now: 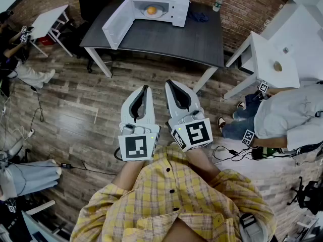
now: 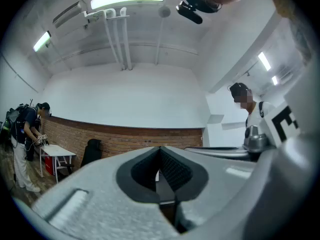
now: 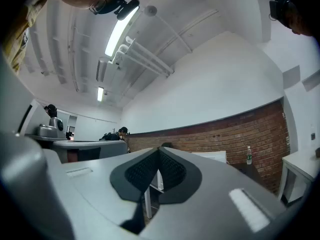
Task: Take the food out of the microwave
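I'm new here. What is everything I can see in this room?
microwave: one, white, door open, on dark table
food: one, orange, on plate inside microwave
dark table: one, grey, by brick wall
bottle: one, clear, dark table's right rear corner
white table: one, far left
second white table: one, right
seated person: one, pale shirt, right
left tool: one, grey, shut, empty
right tool: one, grey, shut, empty
checked shirt: one, yellow, bottom

Lab: floor cables [image 1: 229,152], work tables [image 1: 171,39]
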Demonstrator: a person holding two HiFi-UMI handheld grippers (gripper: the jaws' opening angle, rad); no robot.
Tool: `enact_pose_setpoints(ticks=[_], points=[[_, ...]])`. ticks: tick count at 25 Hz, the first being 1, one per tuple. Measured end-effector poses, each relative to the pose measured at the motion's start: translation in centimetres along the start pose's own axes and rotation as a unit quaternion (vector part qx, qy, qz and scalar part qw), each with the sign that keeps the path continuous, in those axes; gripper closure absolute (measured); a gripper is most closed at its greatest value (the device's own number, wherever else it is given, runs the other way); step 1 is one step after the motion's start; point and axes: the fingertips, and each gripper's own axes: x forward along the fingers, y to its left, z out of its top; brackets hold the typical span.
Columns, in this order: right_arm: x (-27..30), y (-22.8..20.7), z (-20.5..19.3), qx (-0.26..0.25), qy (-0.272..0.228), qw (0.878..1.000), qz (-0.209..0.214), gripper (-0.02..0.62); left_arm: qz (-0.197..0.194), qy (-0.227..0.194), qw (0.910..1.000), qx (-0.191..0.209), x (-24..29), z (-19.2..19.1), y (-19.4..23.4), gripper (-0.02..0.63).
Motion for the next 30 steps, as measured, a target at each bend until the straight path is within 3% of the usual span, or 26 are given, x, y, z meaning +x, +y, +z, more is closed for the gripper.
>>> enact_pose_setpoints(ticks=[11, 19, 30], points=[[0.8, 0.6, -0.2, -0.002, -0.014, 1.000, 0.003, 0.592, -0.007, 0.002, 1.0000, -0.002, 0.3, -0.5, 1.1, 0.604], [0.0, 3.1, -1.4, -0.019, -0.010, 0.999, -0.029, 0.592, -0.027, -0.002, 0.9995, -0.016, -1.9, -1.5, 2.4, 0.604], [2.6, 1.8, -2.9, -0.019, 0.002, 0.999, -0.045, 0.592, -0.028, -0.001, 0.9991, -0.033, 0.5, -2.5, 4.1, 0.604]])
